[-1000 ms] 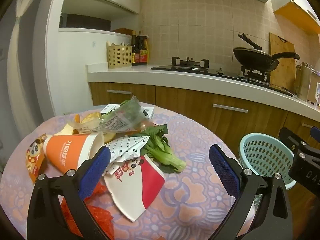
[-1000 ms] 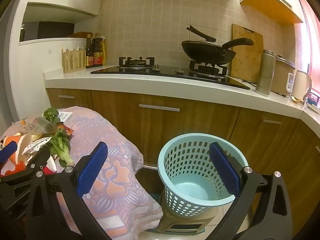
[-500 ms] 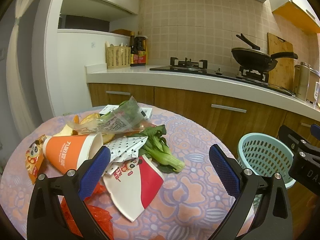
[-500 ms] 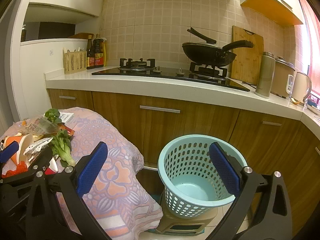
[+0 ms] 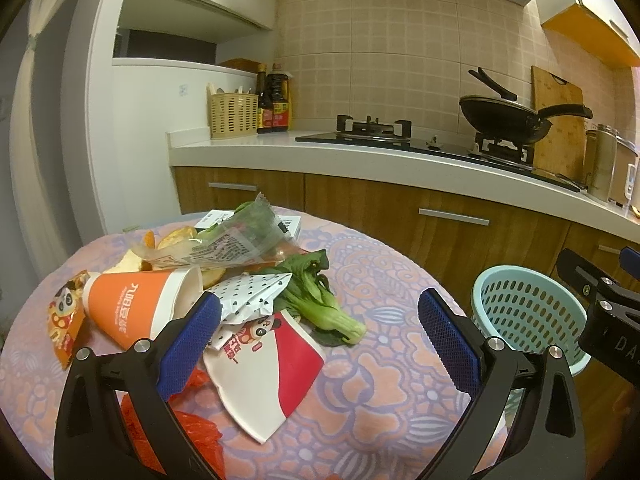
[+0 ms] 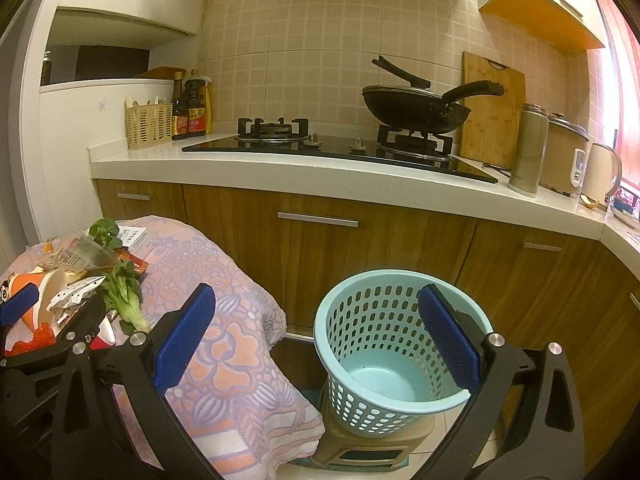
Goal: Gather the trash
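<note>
- The left tongs (image 5: 318,330) stand wide apart with nothing between the blue pads, held low over the near edge of the desk (image 5: 380,412), which wears a purple and orange flowered cloth.
- The right tongs (image 6: 316,332) are likewise spread and empty, hanging off the desk's side and framing the light blue basket (image 6: 360,412).
- Nearest the left tongs lies crumpled red plastic (image 5: 192,436), partly hidden behind the left finger.
- Just beyond it a torn paper cup in white and red (image 5: 276,364) lies flat, a panda print on its upper end.
- A black-dotted white paper wrapper (image 5: 256,292) overlaps the top of that flattened cup.
- An orange paper cup (image 5: 136,304) lies on its side to the left, mouth turned toward the dotted wrapper.
- A small panda snack packet (image 5: 64,320) lies at the cup's base, by the desk's left edge.
- A bok choy stalk (image 5: 320,300) lies to the right of the wrapper, its pale stem end pointing toward the near right.
- Behind these a clear printed bag with greens inside (image 5: 236,240) rests on what may be fruit peel or bread (image 5: 176,236); the blur leaves this unsure.
- A white card or box (image 5: 290,222) lies at the far edge of the pile.
- The basket stands apart from the desk on a low brown stool (image 6: 372,444), with no trash inside it.
- Farther back runs the kitchen counter (image 6: 280,168) with a stove and a black wok (image 6: 416,108).
</note>
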`<state>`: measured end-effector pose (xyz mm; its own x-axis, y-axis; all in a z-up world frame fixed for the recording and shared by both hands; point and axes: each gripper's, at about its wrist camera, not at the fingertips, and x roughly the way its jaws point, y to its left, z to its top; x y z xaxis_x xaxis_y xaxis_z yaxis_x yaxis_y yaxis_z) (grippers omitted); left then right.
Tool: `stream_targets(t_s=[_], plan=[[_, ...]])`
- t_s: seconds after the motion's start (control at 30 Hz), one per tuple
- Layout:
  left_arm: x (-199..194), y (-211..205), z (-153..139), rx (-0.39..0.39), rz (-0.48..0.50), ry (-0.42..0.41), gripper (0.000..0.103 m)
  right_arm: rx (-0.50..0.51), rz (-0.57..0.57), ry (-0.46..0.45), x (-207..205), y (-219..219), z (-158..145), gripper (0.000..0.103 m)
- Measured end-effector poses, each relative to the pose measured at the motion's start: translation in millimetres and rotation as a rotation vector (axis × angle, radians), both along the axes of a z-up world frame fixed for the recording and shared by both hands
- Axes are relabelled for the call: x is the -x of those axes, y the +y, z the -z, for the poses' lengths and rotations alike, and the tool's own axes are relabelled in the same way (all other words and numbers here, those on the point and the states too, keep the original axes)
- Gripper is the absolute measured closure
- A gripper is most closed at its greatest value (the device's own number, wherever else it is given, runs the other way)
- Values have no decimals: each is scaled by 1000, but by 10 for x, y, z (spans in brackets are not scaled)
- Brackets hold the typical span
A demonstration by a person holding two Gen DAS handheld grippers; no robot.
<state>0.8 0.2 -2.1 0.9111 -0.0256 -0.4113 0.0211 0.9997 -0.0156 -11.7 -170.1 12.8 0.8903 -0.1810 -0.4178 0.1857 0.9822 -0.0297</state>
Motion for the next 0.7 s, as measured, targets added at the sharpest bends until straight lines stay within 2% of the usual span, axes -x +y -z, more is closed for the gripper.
stream_targets(t_s=[0.7], plan=[[22,-17,-5,6,8,-6,7,-5,1,3,-1,-26,17,6]])
